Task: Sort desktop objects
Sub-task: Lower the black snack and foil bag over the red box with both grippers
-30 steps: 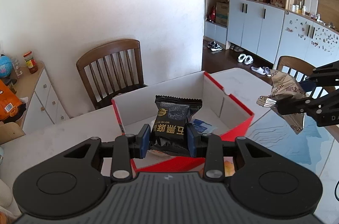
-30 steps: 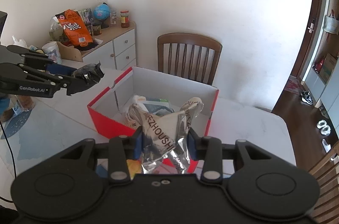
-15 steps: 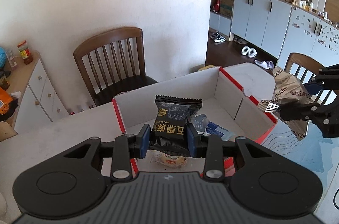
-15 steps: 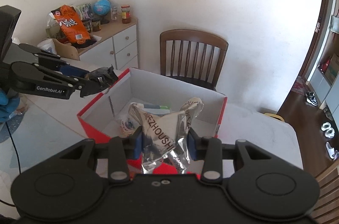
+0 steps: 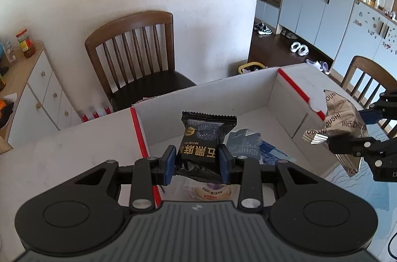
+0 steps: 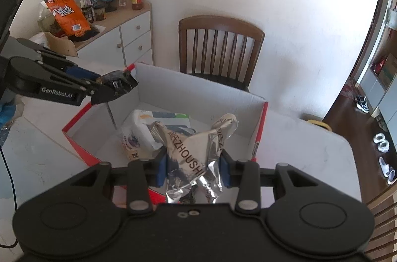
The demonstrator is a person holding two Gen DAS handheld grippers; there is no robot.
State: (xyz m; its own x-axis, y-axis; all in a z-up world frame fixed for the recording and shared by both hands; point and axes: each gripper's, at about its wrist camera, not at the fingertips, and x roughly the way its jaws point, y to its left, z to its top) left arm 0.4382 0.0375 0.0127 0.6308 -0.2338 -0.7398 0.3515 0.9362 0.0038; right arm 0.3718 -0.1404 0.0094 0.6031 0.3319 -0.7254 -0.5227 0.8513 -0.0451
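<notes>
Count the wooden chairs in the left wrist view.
2. One wooden chair stands against the wall beyond the red box; a second chair shows at the right edge. Others may be hidden.

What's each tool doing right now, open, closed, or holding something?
Left tool: closed on the black snack packet, over the red box.
Right tool: closed on the silver foil bag.

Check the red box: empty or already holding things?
Holding things. Inside the red box, several packets lie on its floor; both grippers' snacks are not released yet.
</notes>
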